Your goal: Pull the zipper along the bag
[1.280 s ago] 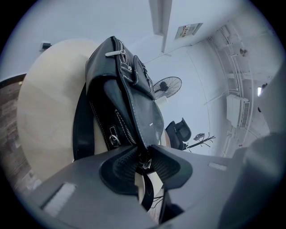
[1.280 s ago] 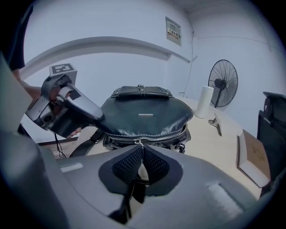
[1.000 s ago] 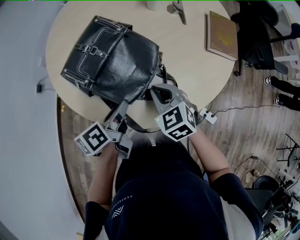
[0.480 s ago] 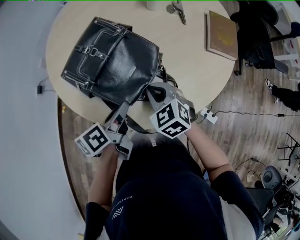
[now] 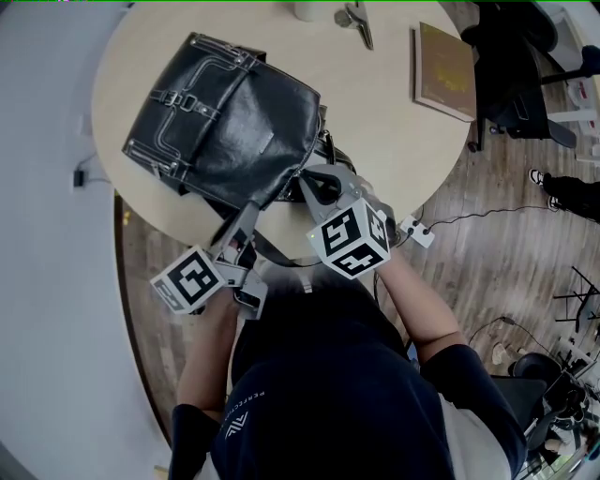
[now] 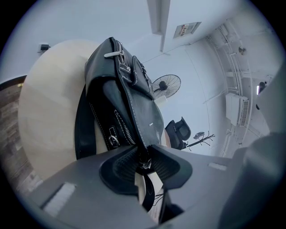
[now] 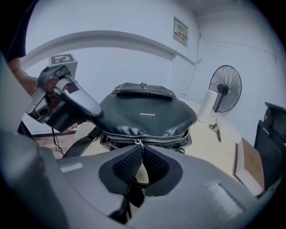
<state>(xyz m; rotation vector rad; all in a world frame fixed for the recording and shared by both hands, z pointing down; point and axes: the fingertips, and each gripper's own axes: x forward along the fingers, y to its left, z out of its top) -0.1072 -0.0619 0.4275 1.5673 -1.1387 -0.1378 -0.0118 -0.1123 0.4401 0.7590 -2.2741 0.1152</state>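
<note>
A black leather bag [image 5: 225, 117] lies on the round pale table [image 5: 384, 112], its zipped top edge facing me. My left gripper [image 5: 246, 216] is shut on the bag's near-left end; in the left gripper view the leather seam [image 6: 142, 134] runs straight into the closed left gripper [image 6: 144, 157]. My right gripper [image 5: 307, 181] sits at the bag's near edge. In the right gripper view the silver zipper [image 7: 156, 139] runs across the bag [image 7: 147, 114], and the right gripper [image 7: 139, 147] is shut on the zipper pull [image 7: 138, 142] near the middle of that line.
A brown book [image 5: 442, 70], a metal clip [image 5: 354, 21] and a white cup [image 5: 307, 7] lie at the table's far side. An office chair [image 5: 516, 75] stands to the right, and a power strip [image 5: 415, 231] lies on the wooden floor. The bag's strap [image 5: 272, 251] hangs over the table edge.
</note>
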